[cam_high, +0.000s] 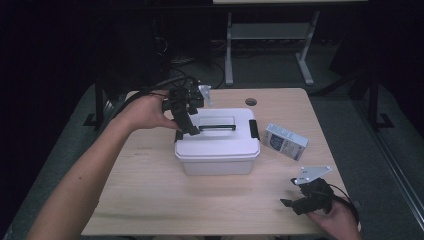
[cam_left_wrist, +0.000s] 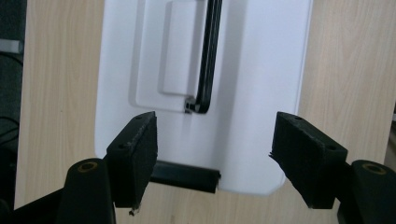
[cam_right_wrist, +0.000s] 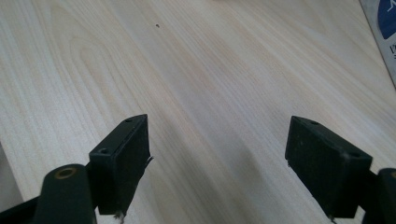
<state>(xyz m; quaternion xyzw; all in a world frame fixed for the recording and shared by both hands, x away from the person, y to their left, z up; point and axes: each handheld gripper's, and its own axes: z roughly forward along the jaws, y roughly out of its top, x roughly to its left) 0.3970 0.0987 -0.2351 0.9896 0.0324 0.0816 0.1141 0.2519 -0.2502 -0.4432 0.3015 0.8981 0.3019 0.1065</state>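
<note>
A white lidded storage box (cam_high: 218, 142) stands in the middle of the wooden table (cam_high: 150, 190). A black handle (cam_high: 217, 127) lies flat on its lid and a black latch (cam_high: 254, 129) sits on its right end. My left gripper (cam_high: 186, 131) hovers over the box's left end, pointing down. In the left gripper view its jaws (cam_left_wrist: 215, 128) stand open above the lid (cam_left_wrist: 252, 93), with the left-end latch (cam_left_wrist: 187, 176) below and between them, untouched. My right gripper (cam_high: 289, 192) rests low at the table's front right, open over bare wood (cam_right_wrist: 217, 126).
A small blue-and-white carton (cam_high: 285, 141) lies right of the box; its corner shows at the top right of the right gripper view (cam_right_wrist: 385, 28). A round cable hole (cam_high: 251, 102) sits at the table's far edge. A metal frame (cam_high: 305, 60) stands beyond the table.
</note>
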